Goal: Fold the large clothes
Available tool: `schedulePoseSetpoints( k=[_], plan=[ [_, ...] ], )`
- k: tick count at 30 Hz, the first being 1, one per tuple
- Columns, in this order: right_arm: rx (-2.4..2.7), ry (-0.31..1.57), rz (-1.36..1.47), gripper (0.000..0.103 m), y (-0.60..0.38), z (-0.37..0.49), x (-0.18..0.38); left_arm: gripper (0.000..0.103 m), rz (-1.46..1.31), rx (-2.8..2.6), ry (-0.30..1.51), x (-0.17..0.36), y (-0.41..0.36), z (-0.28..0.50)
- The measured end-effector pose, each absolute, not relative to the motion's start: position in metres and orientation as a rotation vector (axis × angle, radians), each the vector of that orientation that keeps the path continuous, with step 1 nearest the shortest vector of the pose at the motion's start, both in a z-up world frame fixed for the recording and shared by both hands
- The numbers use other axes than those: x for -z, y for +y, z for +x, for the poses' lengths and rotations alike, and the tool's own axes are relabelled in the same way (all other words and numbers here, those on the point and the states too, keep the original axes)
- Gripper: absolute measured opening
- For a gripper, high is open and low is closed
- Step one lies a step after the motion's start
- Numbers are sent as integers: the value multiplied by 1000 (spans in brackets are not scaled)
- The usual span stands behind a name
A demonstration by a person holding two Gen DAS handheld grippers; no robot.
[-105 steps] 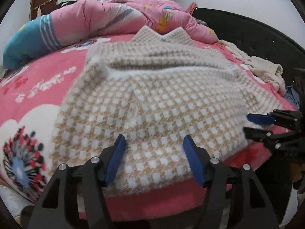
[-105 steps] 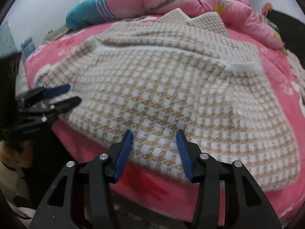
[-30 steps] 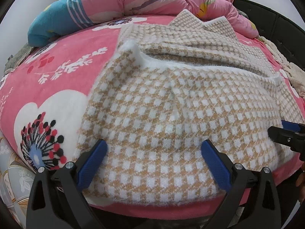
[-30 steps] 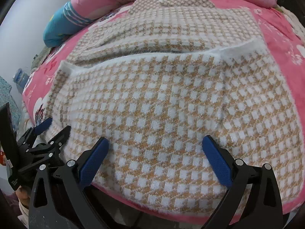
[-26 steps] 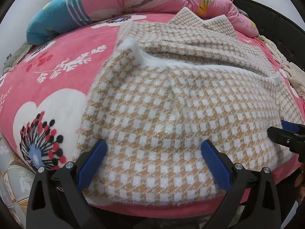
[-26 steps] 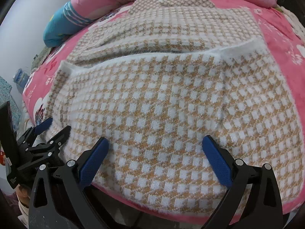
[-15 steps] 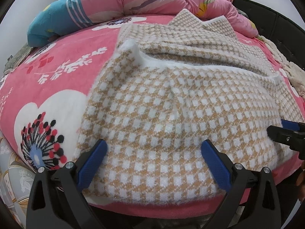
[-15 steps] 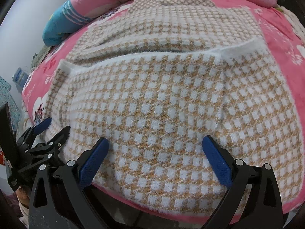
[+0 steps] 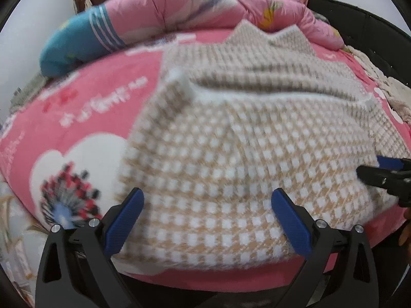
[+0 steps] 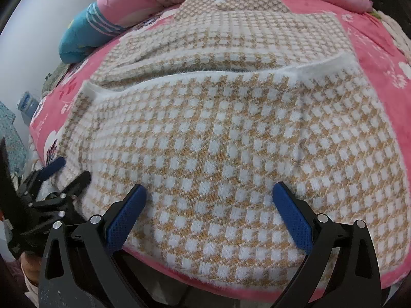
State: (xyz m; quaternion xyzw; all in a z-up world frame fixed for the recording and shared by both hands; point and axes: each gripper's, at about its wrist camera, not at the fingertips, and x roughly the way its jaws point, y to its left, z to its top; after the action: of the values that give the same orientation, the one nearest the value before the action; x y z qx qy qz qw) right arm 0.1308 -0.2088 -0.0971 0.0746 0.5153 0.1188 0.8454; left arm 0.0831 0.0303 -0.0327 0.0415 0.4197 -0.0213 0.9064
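Note:
A large tan-and-white checked knitted garment (image 9: 244,154) lies spread on a pink bed, its lower part folded up over the rest; it also fills the right wrist view (image 10: 231,141). My left gripper (image 9: 208,218) is open, its blue-padded fingers hovering over the garment's near left hem. My right gripper (image 10: 209,213) is open over the near right hem. Each gripper also shows at the edge of the other's view, the right gripper (image 9: 385,172) and the left gripper (image 10: 59,177). Neither holds cloth.
The pink flowered bedspread (image 9: 84,128) covers the bed. A pink quilt (image 9: 205,7) with a blue striped end (image 9: 77,46) lies along the far side. A dark bed frame (image 9: 359,30) and cream cloth (image 9: 385,87) are at right.
Both grippers opened wide and moved in over the near hem since 3.5 s ago. In the last half second the left gripper's view shifted slightly and blurred; the right is still.

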Motion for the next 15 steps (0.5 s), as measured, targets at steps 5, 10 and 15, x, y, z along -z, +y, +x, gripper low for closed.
schedulePoseSetpoints(
  k=[5, 10, 15],
  plan=[
    [-249, 1087, 155, 95, -210, 130, 97, 98, 71, 110, 754, -4, 25, 84],
    [-249, 1080, 160, 95, -212, 131, 99, 98, 56, 167, 763, 2, 11, 112],
    [-245, 1080, 151, 95, -209, 128, 101, 99, 27, 163, 889, 51, 6, 143]
  ],
)
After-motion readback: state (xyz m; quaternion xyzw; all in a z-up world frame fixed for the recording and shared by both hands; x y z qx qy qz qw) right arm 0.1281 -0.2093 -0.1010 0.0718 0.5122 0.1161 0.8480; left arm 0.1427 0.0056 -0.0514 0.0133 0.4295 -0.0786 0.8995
